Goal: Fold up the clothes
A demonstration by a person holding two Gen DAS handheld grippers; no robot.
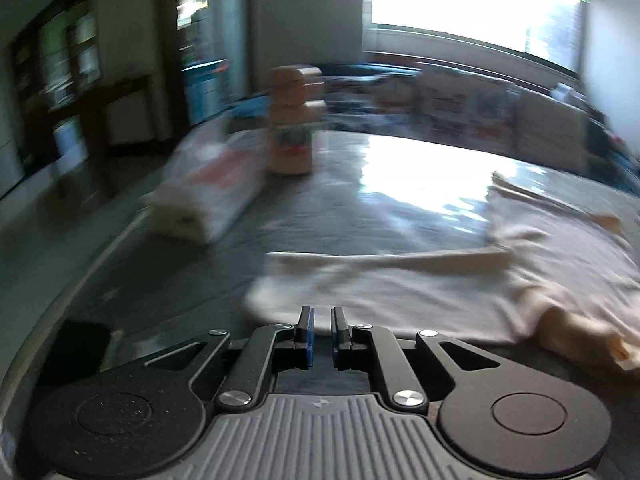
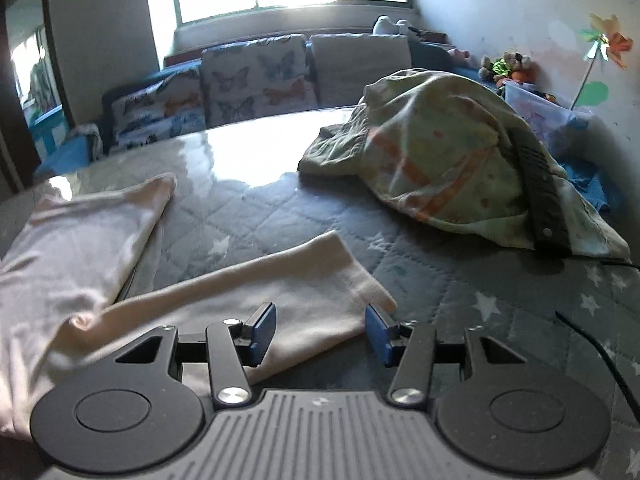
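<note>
A pale cream garment (image 1: 400, 292) lies spread flat on the grey quilted table cover (image 1: 360, 216). My left gripper (image 1: 322, 312) hovers at its near edge, the blue pads a narrow gap apart with nothing between them. In the right wrist view the garment's body (image 2: 72, 240) lies at the left and one sleeve (image 2: 280, 292) stretches across in front of my right gripper (image 2: 320, 316). That gripper stands open about halfway, above the sleeve's near part, and its pads do not press on the cloth.
A crumpled patterned cloth pile (image 2: 440, 160) with a black strip (image 2: 536, 184) on it sits at the right. A bottle (image 1: 290, 132) and a plastic packet (image 1: 208, 196) stand at the left. Butterfly cushions (image 2: 256, 76) line the far side. A black cable (image 2: 600, 352) runs at the right.
</note>
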